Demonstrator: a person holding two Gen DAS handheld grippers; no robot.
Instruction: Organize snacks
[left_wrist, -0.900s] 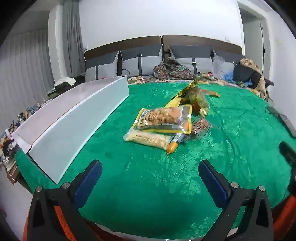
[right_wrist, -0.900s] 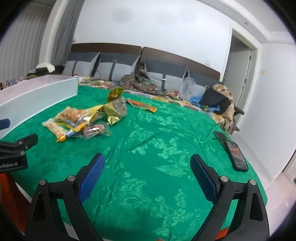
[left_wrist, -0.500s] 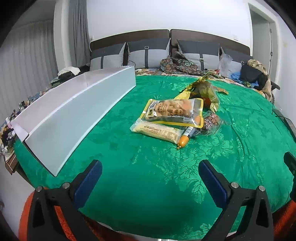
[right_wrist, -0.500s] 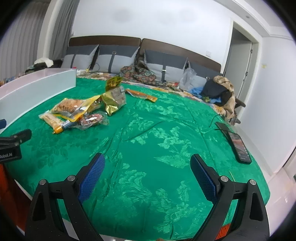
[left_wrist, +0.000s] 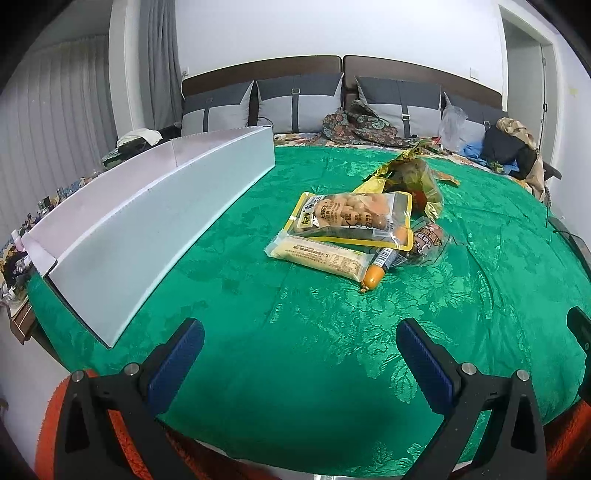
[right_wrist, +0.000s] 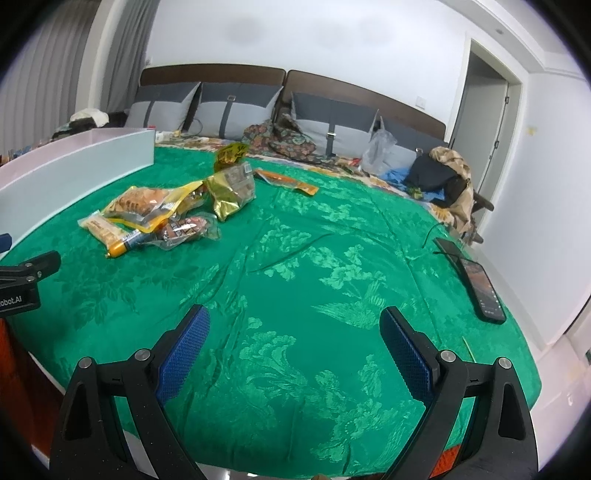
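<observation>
Nearest the lens in each wrist view, the left gripper (left_wrist: 300, 338) and the right gripper (right_wrist: 294, 325) stand with blue-padded jaws spread wide, nothing between them, above a green brocade cover (left_wrist: 332, 350) spread over a bed. The right wrist view alone shows two dark phones (right_wrist: 484, 291) lying near the cover's right edge, an orange flat packet (right_wrist: 290, 181) lying apart beyond the heap, and an open doorway (right_wrist: 480, 110) in the white wall; the left gripper's black frame enters that view at its left edge. The left wrist view alone shows the full length of a long white box (left_wrist: 147, 221), open at the top, lying along the cover's left side; its interior is mostly hidden by the near wall, and what it holds cannot be told. The snacks lie heaped mid-cover, to the right of the box and apart from it: a pale bar packet (left_wrist: 317, 256), an orange-tipped sausage stick (left_wrist: 376, 271), a yellow-edged clear pouch (left_wrist: 351, 218) overlapping them, a small clear sausage packet (left_wrist: 426, 238), and a gold foil bag (left_wrist: 413, 177) behind. Farthest, grey cushions (left_wrist: 299, 101) line a brown headboard (left_wrist: 258, 72), with clothing and a plastic bag (left_wrist: 452, 125) piled at the right.
</observation>
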